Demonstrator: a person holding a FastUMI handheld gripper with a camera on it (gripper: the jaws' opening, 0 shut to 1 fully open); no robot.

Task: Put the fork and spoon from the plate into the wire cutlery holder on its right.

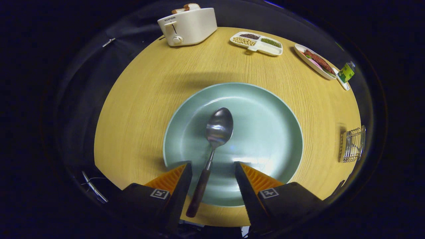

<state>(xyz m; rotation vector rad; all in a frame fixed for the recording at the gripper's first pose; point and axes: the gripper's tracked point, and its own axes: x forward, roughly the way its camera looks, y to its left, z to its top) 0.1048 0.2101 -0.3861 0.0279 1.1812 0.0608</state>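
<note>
1. Gripper [212, 166]: its 2 fingers stand wide apart above the near part of the plate, gripping nothing.
2. Spoon [212, 152]: lies on the plate, bowl toward 12 o'clock and dark handle toward 6 o'clock. The handle passes between the fingers, closer to the left one, touching neither as far as can be seen. Its end reaches past the plate's near rim.
3. Plate [265, 109]: round and pale green, resting on the wooden table [139, 99], extending ahead of the fingers.
4. Wire cutlery holder [352, 145]: stands on the table at 3 o'clock from the plate, well apart from its rim. Its contents cannot be made out.
5. Toaster [187, 26]: white, at 11 o'clock beyond the plate, with bread slices showing in its slots.
6. Divided dish [257, 43]: white, at 12 to 1 o'clock, with 3 compartments of beans or grains.
7. Oval dish [315, 61]: at 2 o'clock, holding reddish food.
</note>
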